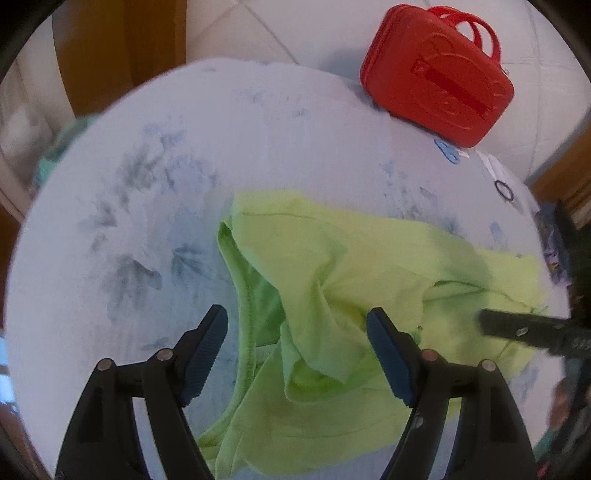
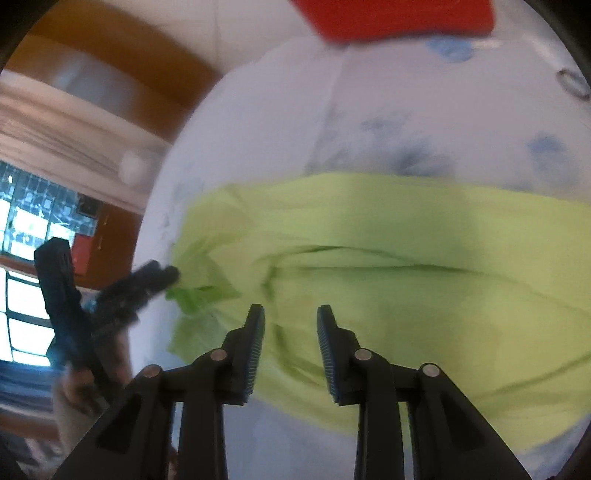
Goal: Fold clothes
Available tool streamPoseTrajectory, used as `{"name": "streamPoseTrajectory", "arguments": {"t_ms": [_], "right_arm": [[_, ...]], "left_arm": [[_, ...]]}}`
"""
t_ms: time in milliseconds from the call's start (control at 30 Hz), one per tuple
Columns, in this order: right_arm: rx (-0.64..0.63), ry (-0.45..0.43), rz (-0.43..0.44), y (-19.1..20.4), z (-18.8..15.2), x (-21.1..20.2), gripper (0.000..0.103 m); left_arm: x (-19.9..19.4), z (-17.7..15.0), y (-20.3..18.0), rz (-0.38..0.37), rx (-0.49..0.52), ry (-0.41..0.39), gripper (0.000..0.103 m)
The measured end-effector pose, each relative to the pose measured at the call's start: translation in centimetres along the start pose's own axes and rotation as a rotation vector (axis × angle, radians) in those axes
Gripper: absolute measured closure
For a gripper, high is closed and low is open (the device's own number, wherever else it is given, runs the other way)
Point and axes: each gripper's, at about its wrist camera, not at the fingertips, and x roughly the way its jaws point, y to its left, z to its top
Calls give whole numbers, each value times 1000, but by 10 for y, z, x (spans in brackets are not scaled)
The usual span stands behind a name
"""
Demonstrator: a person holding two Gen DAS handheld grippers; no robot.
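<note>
You see: shirt, thin matt lime cloth, creased. Sheet, soft matt printed cloth. Case, moulded red plastic, slight sheen. Your gripper pads, ribbed blue rubber.

A red case sits at the far edge of the blue-patterned white sheet, a black ring nearby.

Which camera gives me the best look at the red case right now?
The left wrist view: the red case shows whole and sharp there, handles included, at the far edge of the bedsheet. The right wrist view catches only a blurred red strip cut off by the top edge.
</note>
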Motion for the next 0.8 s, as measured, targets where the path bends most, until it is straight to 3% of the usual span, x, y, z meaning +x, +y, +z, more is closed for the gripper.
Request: {"name": "streamPoseTrajectory", "arguments": {"t_ms": [100,200,300,333,367,433,600,667,733,800], "right_arm": [[36,34,5,8,8,30,53],[67,53,12,13,13,51,53],[53,68,-9,19,18,69,54],[31,69,-17,25,20,73,68],[4,70,-26,31,21,77,94],[-13,51,-7,39,27,75,98],[34,-28,152,42,41,33,98],[63,-15,223,38,40,15,98],[92,29,261,31,34,9,98],[118,80,271,24,26,9,94]], "left_arm": [[17,7,7,-53,-23,46,26],[28,11,7,-94,1,59,26],[33,15,4,-97,41,73,67],[34,17,2,-94,55,75,75],[32,21,1,-94,66,69,78],[25,28,-1,-115,67,50,89],[-15,40,-5,-191,53,-8,90],[-30,39,-4,-201,53,-19,90],[-37,34,-2,-174,67,-13,90],[-29,22,1,-101,88,35,90]]}}
